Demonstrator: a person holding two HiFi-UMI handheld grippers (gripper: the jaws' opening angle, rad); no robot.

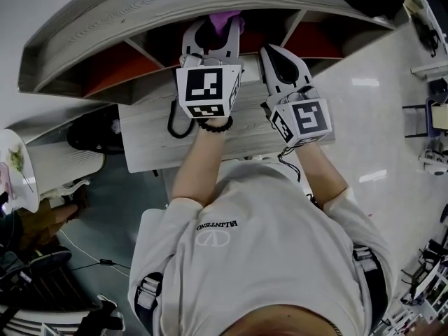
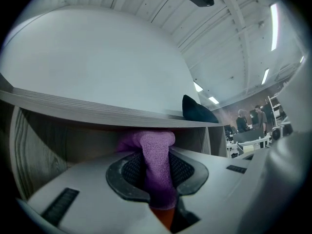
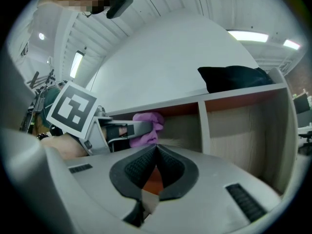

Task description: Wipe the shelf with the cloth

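Left hand-held gripper (image 1: 210, 37) clamped on the purple cloth (image 2: 157, 160). The cloth sits inside a shelf (image 1: 91, 33) compartment, just under the top board. Right hand-held gripper (image 3: 155, 155) just beside it, jaws together, nothing between them.

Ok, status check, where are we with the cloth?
Left gripper shut on purple cloth, at a shelf opening. Right gripper shut, empty, alongside. Black item on top, not in the way.
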